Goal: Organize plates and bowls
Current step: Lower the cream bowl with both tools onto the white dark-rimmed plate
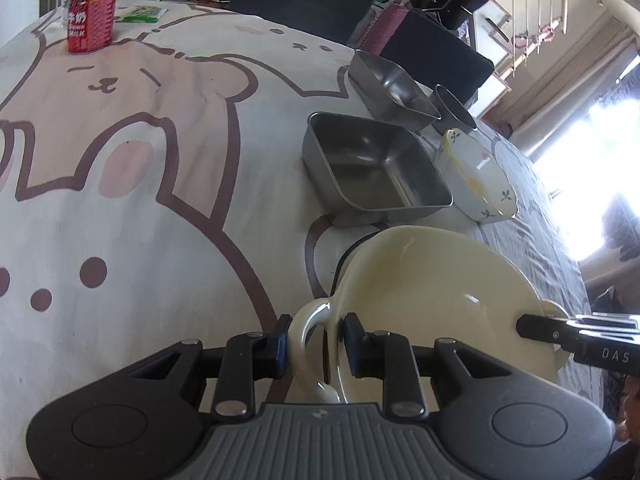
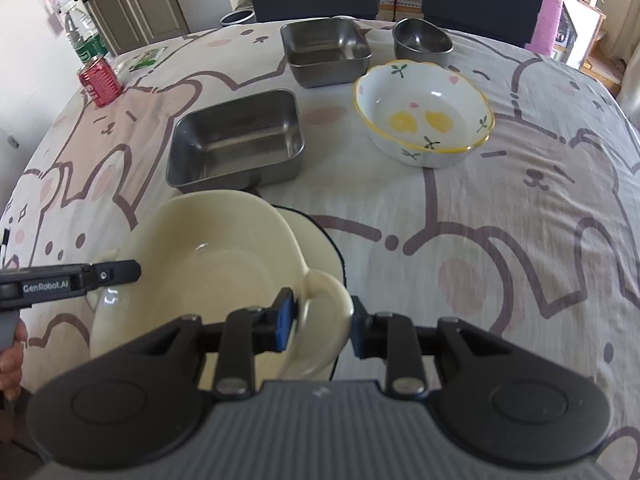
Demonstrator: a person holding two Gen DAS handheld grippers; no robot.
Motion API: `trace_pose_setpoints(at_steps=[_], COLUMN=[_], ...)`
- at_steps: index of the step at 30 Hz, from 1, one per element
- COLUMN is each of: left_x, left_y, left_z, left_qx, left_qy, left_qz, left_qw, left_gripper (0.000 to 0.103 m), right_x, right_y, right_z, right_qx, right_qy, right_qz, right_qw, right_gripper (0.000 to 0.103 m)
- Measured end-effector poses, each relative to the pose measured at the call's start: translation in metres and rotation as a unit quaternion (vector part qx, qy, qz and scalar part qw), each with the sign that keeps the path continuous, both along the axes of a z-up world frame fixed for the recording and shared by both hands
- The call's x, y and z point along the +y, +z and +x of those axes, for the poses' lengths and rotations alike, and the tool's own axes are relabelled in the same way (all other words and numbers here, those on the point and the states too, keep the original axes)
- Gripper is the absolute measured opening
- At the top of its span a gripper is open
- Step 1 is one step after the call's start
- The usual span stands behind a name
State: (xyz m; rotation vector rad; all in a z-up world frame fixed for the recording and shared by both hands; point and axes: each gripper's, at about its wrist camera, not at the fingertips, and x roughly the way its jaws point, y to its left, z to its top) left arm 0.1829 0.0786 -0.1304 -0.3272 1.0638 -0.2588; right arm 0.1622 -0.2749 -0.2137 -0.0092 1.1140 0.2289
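Left wrist view: left tool (image 1: pixel 314 346) clamped on the looped handle of a glossy cream bowl (image 1: pixel 432 292), one pad outside the loop, the other against the bowl wall; smooth, rounded ceramic, tilted above a dark-rimmed plate (image 1: pixel 348 252) of which only an edge shows; right tool (image 1: pixel 536 326) entering from the right edge, gripping the opposite handle; beyond, a square brushed-steel tray (image 1: pixel 376 168) with rounded corners, a second steel tray (image 1: pixel 394 88) farther back, a small round steel bowl (image 1: pixel 454 110), and a scalloped white ceramic bowl (image 1: pixel 478 178) with a yellow rim and leaf sprigs, just beside the near tray; all resting on the surface (image 1: pixel 160 200), covered in soft cloth printed with cartoon bears; red ribbed can (image 1: pixel 91 16) at the far left.

Right wrist view: right tool (image 2: pixel 322 320) closed around the cream bowl's (image 2: pixel 208 264) thick loop handle, blue pad inside the loop; left tool (image 2: pixel 120 272) reaching in from the left onto the far rim; plate (image 2: pixel 316 236) peeking from beneath, flat and cream with a dark edge; near steel tray (image 2: pixel 236 140) just behind the bowl; second tray (image 2: pixel 324 50), steel bowl (image 2: pixel 422 42) and flowered bowl (image 2: pixel 424 116) farther off; can (image 2: pixel 100 80) and a clear plastic bottle (image 2: pixel 80 32) at the left.
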Motion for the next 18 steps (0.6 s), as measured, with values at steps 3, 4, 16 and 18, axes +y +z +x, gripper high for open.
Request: trace_pose_setpoints(at_steps=[3, 4, 16, 18], left_x=[-0.004, -0.005, -0.017, -0.017], left_y=[0.002, 0.003, 0.007, 0.007], left_z=[0.0, 0.0, -0.002, -0.001], left_qx=[-0.005, -0.006, -0.016, -0.015], left_qy=[-0.013, -0.016, -0.042, -0.044], left_qz=[0.017, 0.02, 0.045, 0.046], left_qw=[0.9998, 0.9996, 0.998, 0.9979], left_gripper=[0.029, 0.029, 0.028, 0.027], right_x=[-0.001, -0.003, 0.001, 0.001], right_y=[-0.001, -0.002, -0.015, -0.015], right_z=[0.002, 0.003, 0.006, 0.006], right_qx=[0.001, 0.004, 0.02, 0.02], right_qy=[0.005, 0.006, 0.023, 0.022], right_qz=[0.003, 0.005, -0.025, -0.025], right_qw=[1.0, 1.0, 0.999, 0.999], right_gripper=[0.034, 0.034, 0.037, 0.038])
